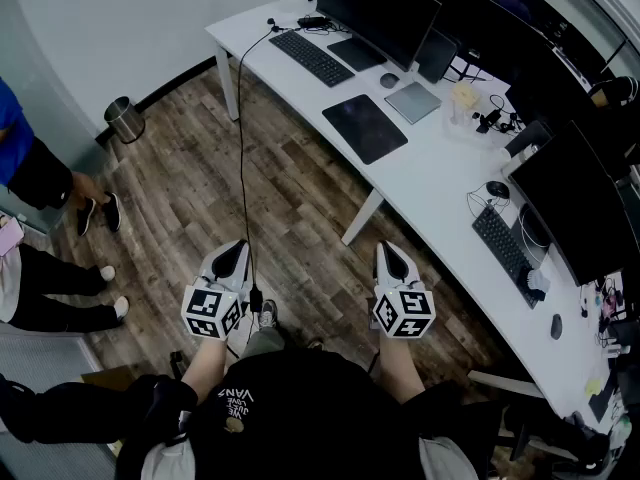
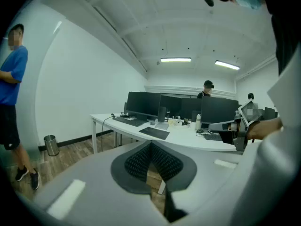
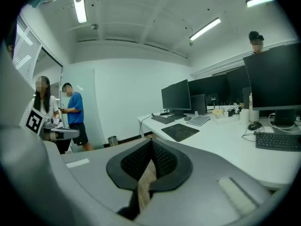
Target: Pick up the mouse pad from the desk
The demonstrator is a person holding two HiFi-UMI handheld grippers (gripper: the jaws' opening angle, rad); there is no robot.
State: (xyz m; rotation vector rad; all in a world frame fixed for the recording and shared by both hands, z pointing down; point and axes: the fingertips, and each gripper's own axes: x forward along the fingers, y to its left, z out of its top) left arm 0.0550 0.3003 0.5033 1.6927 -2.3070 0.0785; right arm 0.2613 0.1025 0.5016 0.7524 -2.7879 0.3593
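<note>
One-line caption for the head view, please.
Person stands off the white desk, left gripper and right gripper shut and empty above the wood floor; dark mouse pad lies untouched.

Lying on one long white desk (image 1: 440,183): two black keyboards (image 1: 312,58), far left and near right; three dark computer mice (image 1: 497,189); one large dark rectangular mouse pad (image 1: 364,128); one pale grey flat pad (image 1: 413,101). Standing on the wooden floor (image 1: 200,188), far left: one round steel waste bin (image 1: 124,119).
</note>
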